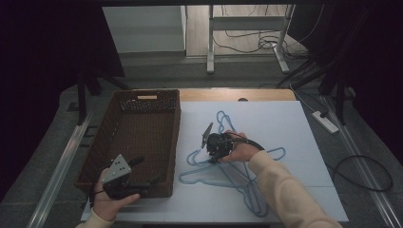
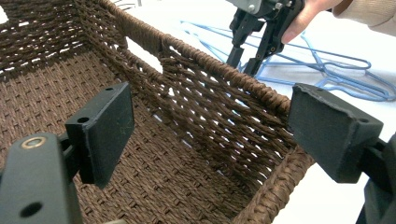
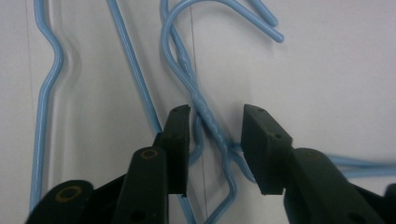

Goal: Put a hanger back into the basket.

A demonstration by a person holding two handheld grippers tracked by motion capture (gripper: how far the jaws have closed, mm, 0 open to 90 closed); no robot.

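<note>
Several blue wire hangers [image 1: 228, 164] lie tangled at centre frame on the white table [image 1: 294, 123]; none are in the brown wicker basket [image 1: 142, 107] yet. Right gripper [image 3: 212, 123] straddles a twisted hanger neck, jaws apart, not clamped. Left gripper [image 1: 142, 178] waits open at the basket's lower rim.

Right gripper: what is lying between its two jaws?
In the right gripper view, the right gripper straddles the twisted neck of a blue wire hanger lying on the white table; the pads are not pressing it.
</note>
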